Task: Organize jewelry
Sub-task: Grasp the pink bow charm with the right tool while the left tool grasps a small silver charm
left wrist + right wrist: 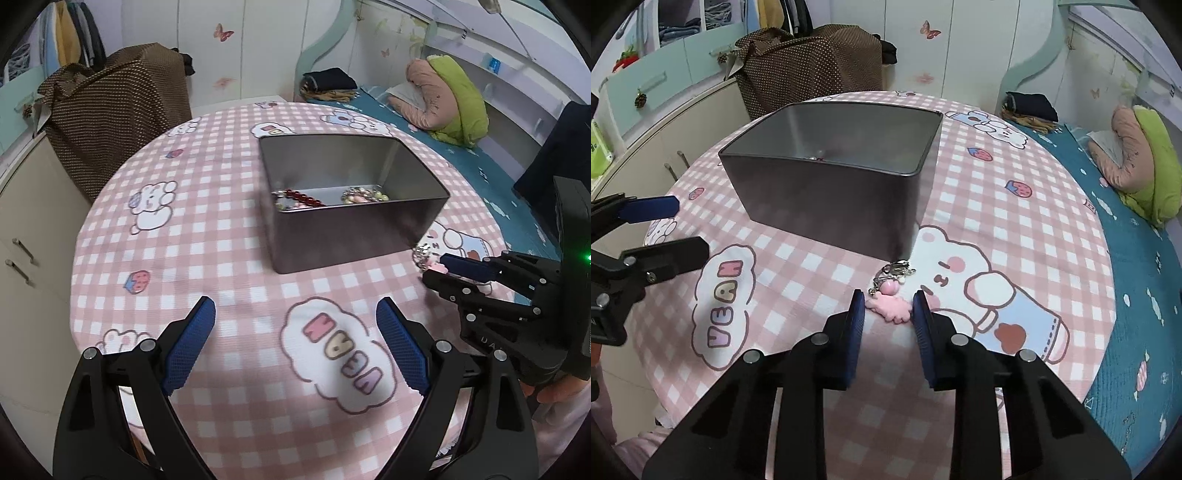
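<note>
Left wrist view: the left gripper [295, 317] gapes wide over the checked tablecloth [221, 258] — nothing between its fingers; the metal tin [343, 236] holds beads. Right wrist view: the right gripper [888, 301] clamps the pink charm [891, 309] just beside the tin's corner.

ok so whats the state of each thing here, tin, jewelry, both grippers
metal tin: upright, open, no lid on it
jewelry in tin: two pieces lying on the bottom
pink charm: on the tablecloth, outside the tin, between the right gripper's pads
right gripper: closed in around the charm
left gripper: wide open, empty
</note>
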`<state>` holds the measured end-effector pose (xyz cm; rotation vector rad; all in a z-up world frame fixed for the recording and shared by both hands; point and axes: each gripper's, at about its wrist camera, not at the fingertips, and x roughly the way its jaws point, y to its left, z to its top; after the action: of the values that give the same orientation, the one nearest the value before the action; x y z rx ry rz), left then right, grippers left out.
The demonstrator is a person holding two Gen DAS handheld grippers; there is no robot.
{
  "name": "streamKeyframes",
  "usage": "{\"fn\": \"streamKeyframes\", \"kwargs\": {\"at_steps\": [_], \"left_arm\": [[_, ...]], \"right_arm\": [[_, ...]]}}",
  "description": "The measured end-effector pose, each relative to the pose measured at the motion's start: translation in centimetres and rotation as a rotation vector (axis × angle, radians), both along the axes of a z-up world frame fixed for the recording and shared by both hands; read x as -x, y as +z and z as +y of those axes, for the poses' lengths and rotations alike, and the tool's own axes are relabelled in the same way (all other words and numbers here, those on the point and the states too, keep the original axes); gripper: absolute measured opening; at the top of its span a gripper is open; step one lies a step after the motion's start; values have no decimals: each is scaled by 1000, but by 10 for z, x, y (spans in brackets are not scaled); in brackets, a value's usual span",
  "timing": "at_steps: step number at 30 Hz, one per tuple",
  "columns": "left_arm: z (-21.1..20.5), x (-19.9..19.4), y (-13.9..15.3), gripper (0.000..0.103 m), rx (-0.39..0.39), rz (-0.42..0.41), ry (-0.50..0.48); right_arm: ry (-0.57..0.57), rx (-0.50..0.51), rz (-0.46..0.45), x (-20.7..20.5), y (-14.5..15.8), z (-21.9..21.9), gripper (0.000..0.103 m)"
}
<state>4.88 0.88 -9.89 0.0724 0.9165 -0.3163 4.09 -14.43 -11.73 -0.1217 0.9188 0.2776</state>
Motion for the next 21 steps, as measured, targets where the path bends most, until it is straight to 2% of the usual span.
{"fn": "streamKeyframes", "kwargs": {"at_steps": [14,18,21], "left_arm": [[-56,-4,-10,89,27,48,-106],[-75,-5,-12,88,47,41,-109],[-88,-9,-13,77,53,32,-81]], "right_arm": [[-125,-21,-15,-8,7,-58,26],[-138,-32,-27,-15,8,-72,26],[-140,-38,-29,-21,5,-82,26]]}}
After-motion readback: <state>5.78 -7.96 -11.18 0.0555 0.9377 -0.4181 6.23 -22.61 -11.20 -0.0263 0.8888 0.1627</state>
